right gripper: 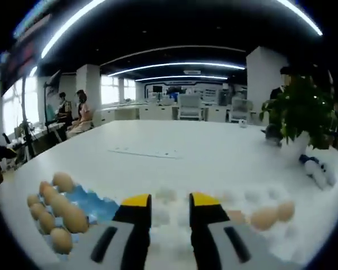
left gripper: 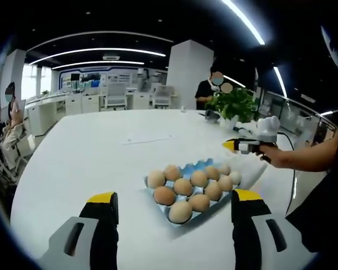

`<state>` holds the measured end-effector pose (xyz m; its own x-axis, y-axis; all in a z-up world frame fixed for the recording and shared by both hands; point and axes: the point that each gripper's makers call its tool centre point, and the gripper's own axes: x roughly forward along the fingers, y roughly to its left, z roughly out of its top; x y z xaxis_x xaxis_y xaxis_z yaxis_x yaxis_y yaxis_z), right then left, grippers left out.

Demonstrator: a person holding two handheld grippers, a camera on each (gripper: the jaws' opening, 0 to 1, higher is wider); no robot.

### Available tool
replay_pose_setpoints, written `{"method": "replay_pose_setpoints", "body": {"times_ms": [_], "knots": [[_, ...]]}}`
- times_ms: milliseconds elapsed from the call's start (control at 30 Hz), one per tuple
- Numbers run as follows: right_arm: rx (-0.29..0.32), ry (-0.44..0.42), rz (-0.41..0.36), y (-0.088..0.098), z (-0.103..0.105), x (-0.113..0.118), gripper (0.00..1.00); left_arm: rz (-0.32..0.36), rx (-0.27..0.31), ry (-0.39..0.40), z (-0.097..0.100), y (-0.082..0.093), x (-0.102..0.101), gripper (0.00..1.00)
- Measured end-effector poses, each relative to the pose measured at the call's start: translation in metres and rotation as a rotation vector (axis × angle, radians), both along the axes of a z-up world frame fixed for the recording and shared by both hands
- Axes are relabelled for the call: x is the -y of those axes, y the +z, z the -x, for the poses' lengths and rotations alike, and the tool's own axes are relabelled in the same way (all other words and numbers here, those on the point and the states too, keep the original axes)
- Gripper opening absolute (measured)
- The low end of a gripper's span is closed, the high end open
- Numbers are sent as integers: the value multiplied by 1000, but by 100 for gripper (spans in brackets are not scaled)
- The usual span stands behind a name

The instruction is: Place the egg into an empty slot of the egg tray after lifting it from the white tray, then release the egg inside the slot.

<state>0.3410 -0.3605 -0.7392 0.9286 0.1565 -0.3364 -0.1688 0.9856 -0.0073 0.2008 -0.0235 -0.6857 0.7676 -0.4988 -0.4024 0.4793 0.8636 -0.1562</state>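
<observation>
The step in hand looks like the reach for an egg on the white tray, with no pickup made yet. In the right gripper view, the right gripper [right gripper: 170, 211] hangs low over the white tray [right gripper: 248, 197], its yellow-tipped fingers [right gripper: 136, 203] set narrowly apart with nothing between them. Two eggs [right gripper: 273, 214] lie on that tray just off to the outer side of the right-hand finger; the picture is blurred here, so whether another pale egg sits straight ahead of the fingertips is hard to say. The blue egg tray [right gripper: 93, 205] lies beyond the other finger, near, its slots mostly filled with brown eggs.

In the left gripper view, the left gripper [left gripper: 172, 205] has its fingers spread wide and empty, and the egg tray [left gripper: 187, 169] sits on the white surface [left gripper: 101, 157] just ahead, between the two fingertips. Bare blue shows along its far edge, which probably marks the free slots.

The next move calls for swinging the right fingers toward the nearest egg, opening them enough to straddle it, then closing gently.
</observation>
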Motion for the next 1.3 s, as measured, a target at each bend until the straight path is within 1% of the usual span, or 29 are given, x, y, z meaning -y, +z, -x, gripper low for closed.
{"method": "replay_pose_setpoints", "body": {"times_ms": [33,67,100,200,233,267,367,433,467,500,600,633,667,700,800,867,933,967,1033,1133,1167,1300], "knots": [[2,-33,7,-1,1,12,26,-1,-1,-2,0,0,0,83],[2,-40,16,-2,1,16,25,-1,-1,-2,0,0,1,83],[14,-69,50,-1,1,27,25,-1,-2,-1,0,0,1,83],[1,-86,33,-5,1,35,25,4,-3,1,-1,0,0,83],[1,-93,40,-7,1,38,25,4,-5,2,-1,0,0,83],[-15,-93,48,-12,0,40,26,2,-5,2,-1,0,0,83],[-38,-104,62,-20,-1,45,26,-1,-7,5,0,0,-1,83],[-40,-109,80,-24,-3,48,26,1,-8,7,1,-1,-3,83],[-55,-108,80,-28,-4,49,26,0,-9,10,1,-1,-4,83],[-48,-105,89,-27,-5,50,26,0,-11,12,1,-2,-4,83],[-71,-99,117,-32,-8,52,26,0,-15,16,2,-3,-6,82],[-91,-99,137,-36,-6,54,27,0,-15,16,2,-3,-6,82],[-125,-98,176,-43,-4,57,27,0,-13,17,1,-3,-6,82],[-70,-86,141,-40,-9,53,27,2,-12,19,1,-3,-6,82],[-65,-71,159,-40,-7,53,26,1,-13,23,2,-3,-7,82],[-76,-84,124,-37,-7,54,25,-1,-15,26,2,-5,-9,82],[-74,-88,123,-33,-4,53,25,-6,-16,26,2,-6,-9,82],[-43,-79,119,-26,-5,50,25,-11,-14,24,3,-6,-9,83],[-23,-76,96,-17,-3,47,25,-10,-12,30,3,-5,-9,84],[2,-52,75,-4,0,35,25,-20,-10,22,4,-6,-8,86],[5,-48,71,-3,1,33,25,-23,-10,18,4,-7,-7,87],[25,8,49,10,3,9,25,-24,-8,14,4,-6,-6,87]]}}
